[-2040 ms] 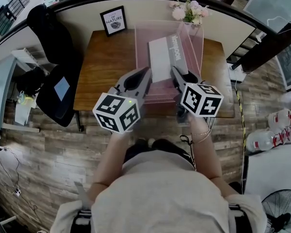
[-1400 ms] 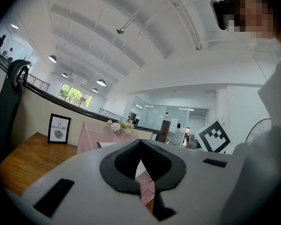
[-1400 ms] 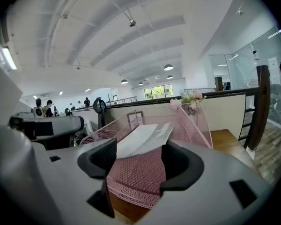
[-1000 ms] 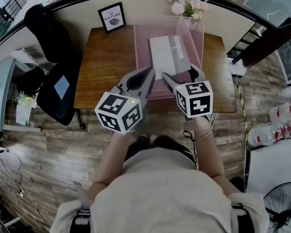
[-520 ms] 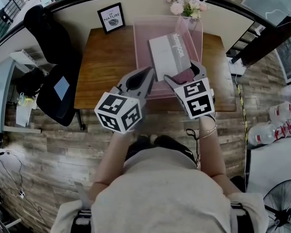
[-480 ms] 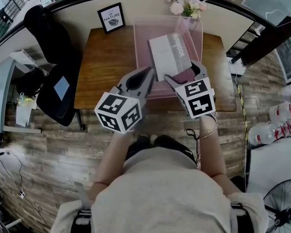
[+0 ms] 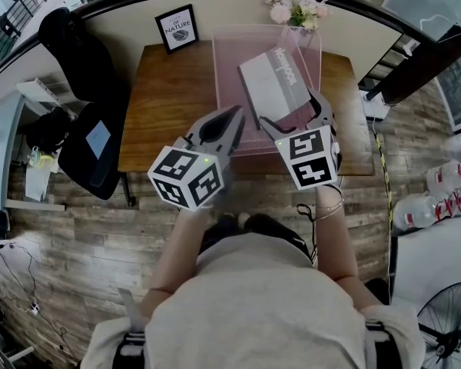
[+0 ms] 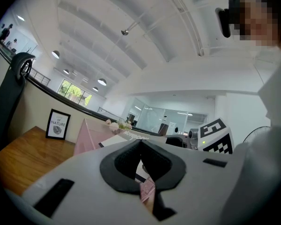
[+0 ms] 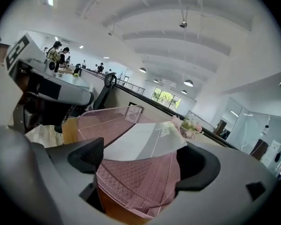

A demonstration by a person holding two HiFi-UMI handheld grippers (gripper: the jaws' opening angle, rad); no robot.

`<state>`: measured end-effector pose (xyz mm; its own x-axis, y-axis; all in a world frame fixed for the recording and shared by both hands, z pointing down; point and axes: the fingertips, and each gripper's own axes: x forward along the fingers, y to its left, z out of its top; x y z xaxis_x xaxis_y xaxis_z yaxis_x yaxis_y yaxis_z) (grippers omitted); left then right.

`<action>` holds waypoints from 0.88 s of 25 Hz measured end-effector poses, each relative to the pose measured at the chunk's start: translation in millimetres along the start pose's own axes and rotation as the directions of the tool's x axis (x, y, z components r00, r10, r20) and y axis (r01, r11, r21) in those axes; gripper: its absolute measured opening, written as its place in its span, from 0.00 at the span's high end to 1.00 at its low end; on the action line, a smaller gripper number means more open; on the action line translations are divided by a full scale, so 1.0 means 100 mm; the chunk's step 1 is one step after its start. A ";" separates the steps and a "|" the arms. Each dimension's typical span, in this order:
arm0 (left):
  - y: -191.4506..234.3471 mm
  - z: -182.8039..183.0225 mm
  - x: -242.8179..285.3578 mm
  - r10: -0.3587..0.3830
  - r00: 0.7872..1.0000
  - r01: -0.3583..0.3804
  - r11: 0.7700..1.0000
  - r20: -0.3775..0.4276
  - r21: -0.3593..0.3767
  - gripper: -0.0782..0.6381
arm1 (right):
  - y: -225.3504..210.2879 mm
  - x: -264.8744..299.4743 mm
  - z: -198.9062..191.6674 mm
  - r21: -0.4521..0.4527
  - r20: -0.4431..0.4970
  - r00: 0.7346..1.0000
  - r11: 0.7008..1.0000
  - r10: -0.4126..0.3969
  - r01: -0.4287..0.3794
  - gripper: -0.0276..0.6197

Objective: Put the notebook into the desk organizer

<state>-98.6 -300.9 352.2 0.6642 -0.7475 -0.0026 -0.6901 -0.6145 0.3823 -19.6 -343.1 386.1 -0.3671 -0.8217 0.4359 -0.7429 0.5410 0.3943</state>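
A grey-and-white notebook (image 7: 273, 83) lies slanted inside the pink mesh desk organizer (image 7: 229, 52) on the wooden desk (image 7: 169, 106). My right gripper (image 7: 289, 111) is at the organizer's near right corner. Its jaws are opening and stand wide on either side of the notebook's near end, with no pad pressing on it. In the right gripper view the notebook (image 9: 140, 139) rests on the organizer's mesh (image 9: 131, 182) between the two pads of my right gripper (image 9: 143, 163). My left gripper (image 7: 234, 115) hovers shut and empty at the organizer's near left edge; in its own view my left gripper (image 8: 140, 142) has its pads together.
A framed picture (image 7: 178, 29) and a small vase of pink flowers (image 7: 300, 10) stand along the desk's back edge. A black chair (image 7: 92, 152) sits left of the desk. The desk's left half is bare wood. Wooden floor lies below the near edge.
The right gripper's jaws have spread wider and drawn back slightly. The notebook's far end has swung to the right, so it lies more slanted in the organizer. The left gripper has stayed put.
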 end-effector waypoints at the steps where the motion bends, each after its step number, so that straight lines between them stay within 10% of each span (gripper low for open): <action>1: 0.00 0.00 0.00 0.000 1.000 0.000 1.000 0.000 0.001 0.88 | -0.01 0.00 0.01 -0.006 0.004 1.000 1.000 -0.008 0.008 0.20; 11: -0.01 0.02 -0.01 -0.003 1.000 0.003 1.000 0.005 0.006 0.88 | -0.13 -0.01 0.01 -0.047 0.006 0.998 0.997 -0.067 0.068 0.19; 22: -0.02 0.01 0.03 -0.007 1.000 0.007 1.000 -0.005 0.024 0.88 | 0.08 0.14 -0.13 -0.054 -0.066 0.997 0.997 0.043 -0.047 0.19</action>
<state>-95.5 -302.6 350.5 0.6703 -0.7421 0.0000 -0.6923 -0.6254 0.3600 -23.7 -348.0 405.7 -0.3608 -0.7840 0.5052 -0.6937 0.5876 0.4164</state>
